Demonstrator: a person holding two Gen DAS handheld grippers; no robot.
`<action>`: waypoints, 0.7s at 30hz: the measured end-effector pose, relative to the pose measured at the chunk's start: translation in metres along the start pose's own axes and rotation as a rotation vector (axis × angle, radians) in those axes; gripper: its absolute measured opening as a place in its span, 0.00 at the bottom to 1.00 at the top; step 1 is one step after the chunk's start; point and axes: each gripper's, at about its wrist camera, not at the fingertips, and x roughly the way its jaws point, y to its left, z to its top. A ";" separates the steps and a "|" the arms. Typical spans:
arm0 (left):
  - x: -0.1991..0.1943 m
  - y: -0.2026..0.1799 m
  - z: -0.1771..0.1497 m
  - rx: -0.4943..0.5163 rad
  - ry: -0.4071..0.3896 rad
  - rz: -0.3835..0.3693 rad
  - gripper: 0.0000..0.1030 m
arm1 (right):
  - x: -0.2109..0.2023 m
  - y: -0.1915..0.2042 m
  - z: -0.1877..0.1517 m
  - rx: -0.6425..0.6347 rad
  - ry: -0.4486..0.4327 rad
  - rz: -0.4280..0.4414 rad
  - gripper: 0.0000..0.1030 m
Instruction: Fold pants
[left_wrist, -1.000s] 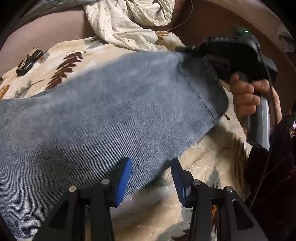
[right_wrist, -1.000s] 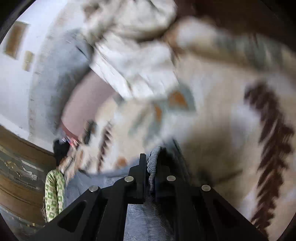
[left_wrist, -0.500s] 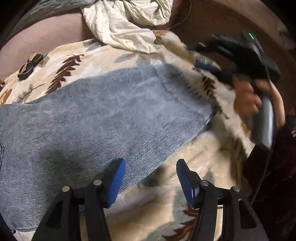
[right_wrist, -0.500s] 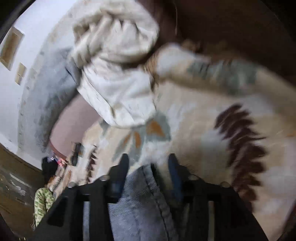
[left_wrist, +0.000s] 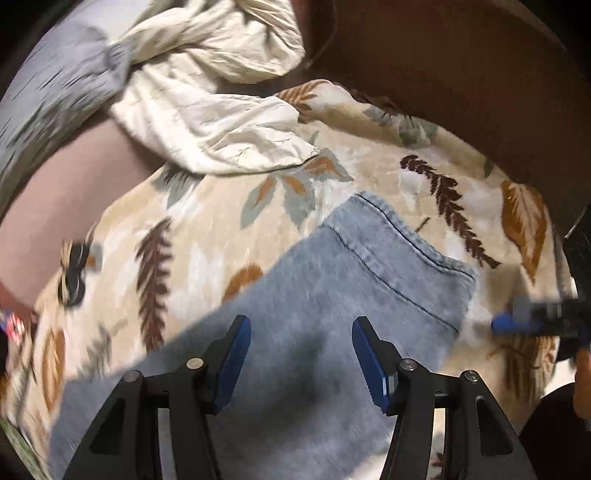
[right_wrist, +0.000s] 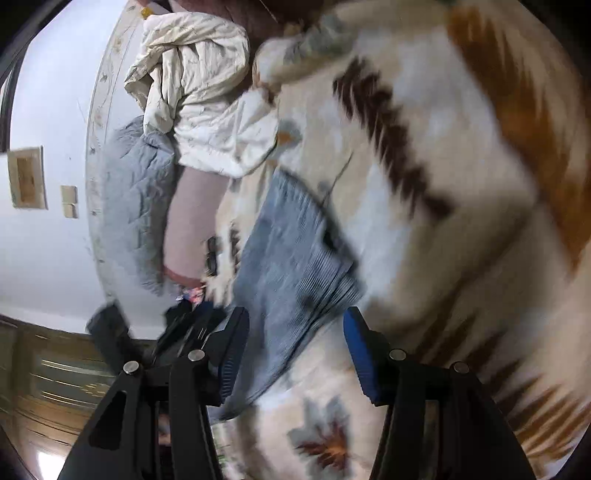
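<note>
The pants (left_wrist: 332, 314) lie flat on a bedspread (left_wrist: 229, 236) printed with brown, orange and grey leaves. They are pale blue-grey with a fine rib, and one stitched hem end (left_wrist: 399, 236) points toward the far right of the left wrist view, its double seam plainly visible. The rest of the fabric runs down and to the left under the camera.

The left gripper (left_wrist: 301, 356) hangs over the pants with its blue pads spread apart; fabric shows below the gap, but the pads press on nothing. Its jaws have just been opening. The right gripper (right_wrist: 295, 354) also stands spread, its jaws having just opened, and the edge of the pants lies below and between the pads without being pinched. In the left wrist view the right gripper's blue tip (left_wrist: 506, 325) shows blurred at the right edge, just beside the hem and apart from it, with part of a hand (left_wrist: 583, 373) behind it.

A crumpled cream sheet (left_wrist: 221, 122) lies at the head of the bedspread, well apart from the pants. Beside it sits a grey quilted blanket (right_wrist: 129, 206). A small dark object (left_wrist: 74, 273) rests on the bedspread to the left; what it is cannot be told. No container is visible in either view.
</note>
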 end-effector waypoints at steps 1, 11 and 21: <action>0.005 0.001 0.008 0.020 0.009 0.003 0.59 | 0.007 0.002 -0.002 0.005 0.022 0.008 0.53; 0.057 -0.012 0.057 0.134 0.088 -0.059 0.59 | 0.041 -0.019 0.002 0.176 0.005 -0.057 0.53; 0.107 -0.027 0.082 0.178 0.168 -0.161 0.39 | 0.042 -0.027 0.004 0.206 -0.062 -0.020 0.52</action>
